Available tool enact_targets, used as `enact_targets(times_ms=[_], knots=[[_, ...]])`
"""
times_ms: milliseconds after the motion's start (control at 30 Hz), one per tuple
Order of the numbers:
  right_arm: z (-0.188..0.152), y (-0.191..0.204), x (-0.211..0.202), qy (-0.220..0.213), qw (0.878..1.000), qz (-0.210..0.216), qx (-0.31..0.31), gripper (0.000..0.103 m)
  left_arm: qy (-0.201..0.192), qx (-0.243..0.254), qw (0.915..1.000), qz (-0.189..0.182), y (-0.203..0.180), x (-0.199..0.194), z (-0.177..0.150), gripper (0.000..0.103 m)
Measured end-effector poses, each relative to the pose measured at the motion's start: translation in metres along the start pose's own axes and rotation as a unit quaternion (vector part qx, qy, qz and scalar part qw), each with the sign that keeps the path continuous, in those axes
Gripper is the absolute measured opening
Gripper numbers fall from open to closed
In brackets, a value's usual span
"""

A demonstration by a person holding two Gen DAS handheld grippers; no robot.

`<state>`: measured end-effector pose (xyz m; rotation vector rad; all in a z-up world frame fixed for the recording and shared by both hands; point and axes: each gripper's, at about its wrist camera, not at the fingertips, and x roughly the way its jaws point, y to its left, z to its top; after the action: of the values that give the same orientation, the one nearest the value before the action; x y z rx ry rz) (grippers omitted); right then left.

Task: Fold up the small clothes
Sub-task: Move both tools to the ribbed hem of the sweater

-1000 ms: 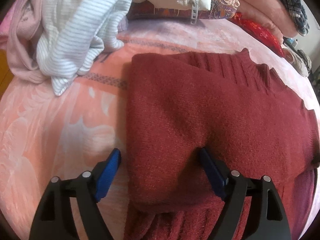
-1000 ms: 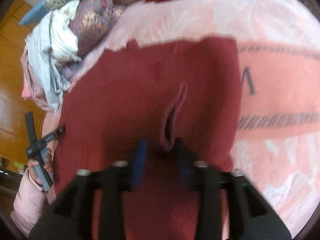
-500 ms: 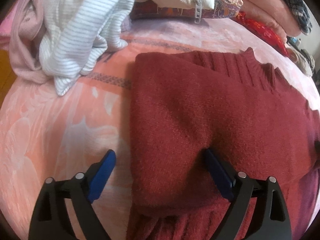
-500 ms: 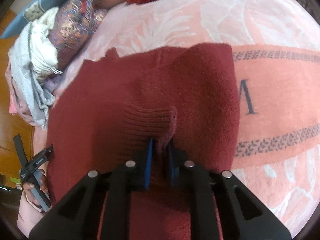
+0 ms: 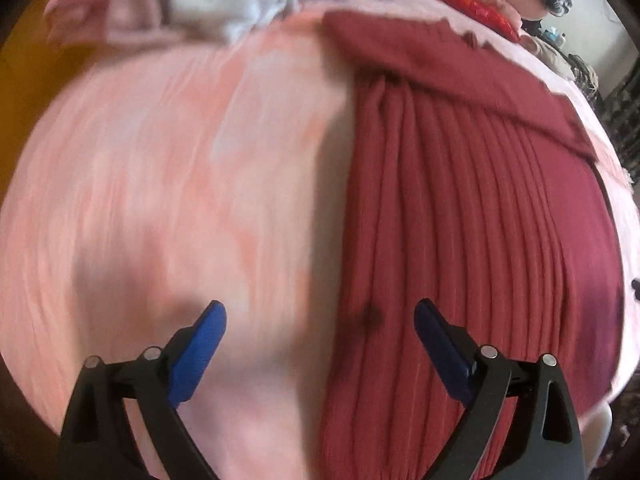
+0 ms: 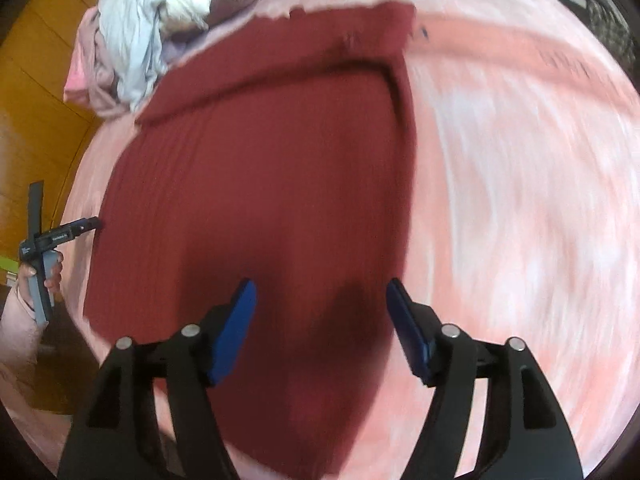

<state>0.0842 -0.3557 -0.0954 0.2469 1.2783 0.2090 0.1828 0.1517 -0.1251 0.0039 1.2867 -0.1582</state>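
Observation:
A dark red knit sweater [image 5: 472, 200] lies flat on the pink bedspread [image 5: 160, 184], with a folded layer across its far part. My left gripper [image 5: 320, 320] is open and empty, straddling the sweater's left edge near the ribbed hem. In the right wrist view the sweater [image 6: 272, 168] fills the middle. My right gripper [image 6: 320, 300] is open and empty above the sweater's near right part. The left gripper [image 6: 76, 228] also shows there at the sweater's left edge.
A heap of white, striped and pink clothes [image 5: 208, 4] lies at the far left of the bed; it shows in the right wrist view too [image 6: 136, 40]. Red and patterned cushions [image 5: 472, 4] sit at the back. Wooden floor [image 6: 36, 92] lies left of the bed.
My right gripper has let go of the sweater fold and opened wide. Both grippers have pulled back toward the sweater's near hem. The sweater now lies flatter.

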Motion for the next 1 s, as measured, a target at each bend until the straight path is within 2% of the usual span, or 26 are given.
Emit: enact_targets(times_ms=[67,167,267,467,567,733,800,833,867,900,933,1000], knots=[[-0.028,0.002,-0.002,0.01,1.0,-0.005,0.009,0.071,0.007,-0.016,0.9997,-0.015,0.006,-0.008,-0.029,0.095],[-0.064,0.001,-0.003,0.015,1.0,0.0,0.026,0.074,0.015,-0.028,0.9992,-0.025,0.008,-0.007,-0.055,0.095],[-0.083,-0.003,-0.005,0.016,0.999,-0.001,0.042,0.074,0.023,-0.035,0.9988,-0.026,0.005,-0.005,-0.073,0.095],[-0.095,-0.009,0.004,0.024,0.998,0.011,0.059,0.077,0.025,-0.021,0.9994,-0.011,-0.01,-0.001,-0.09,0.095],[-0.095,-0.008,0.007,0.024,0.997,0.017,0.068,0.076,0.03,-0.025,0.999,-0.023,-0.018,-0.001,-0.095,0.095],[-0.093,0.0,0.013,0.035,0.995,0.061,0.066,0.063,0.043,0.001,0.9977,-0.053,-0.043,-0.003,-0.106,0.092],[-0.092,0.003,0.017,0.038,0.995,0.065,0.066,0.059,0.042,0.005,0.9981,-0.046,-0.049,-0.002,-0.108,0.087],[-0.092,0.005,0.017,0.037,0.995,0.064,0.065,0.052,0.04,0.005,0.9982,-0.045,-0.05,-0.003,-0.11,0.084],[-0.092,0.006,0.018,0.036,0.995,0.066,0.063,0.041,0.039,0.003,0.9982,-0.046,-0.051,-0.004,-0.111,0.074],[-0.091,0.007,0.019,0.037,0.995,0.07,0.065,0.035,0.038,0.0,0.9978,-0.054,-0.051,-0.005,-0.111,0.064],[-0.091,0.006,0.019,0.038,0.994,0.077,0.069,0.023,0.038,-0.001,0.9976,-0.058,-0.053,-0.006,-0.114,0.058],[-0.092,0.004,0.018,0.04,0.991,0.1,0.075,0.015,0.038,-0.001,0.9969,-0.069,-0.057,-0.01,-0.116,0.034]])
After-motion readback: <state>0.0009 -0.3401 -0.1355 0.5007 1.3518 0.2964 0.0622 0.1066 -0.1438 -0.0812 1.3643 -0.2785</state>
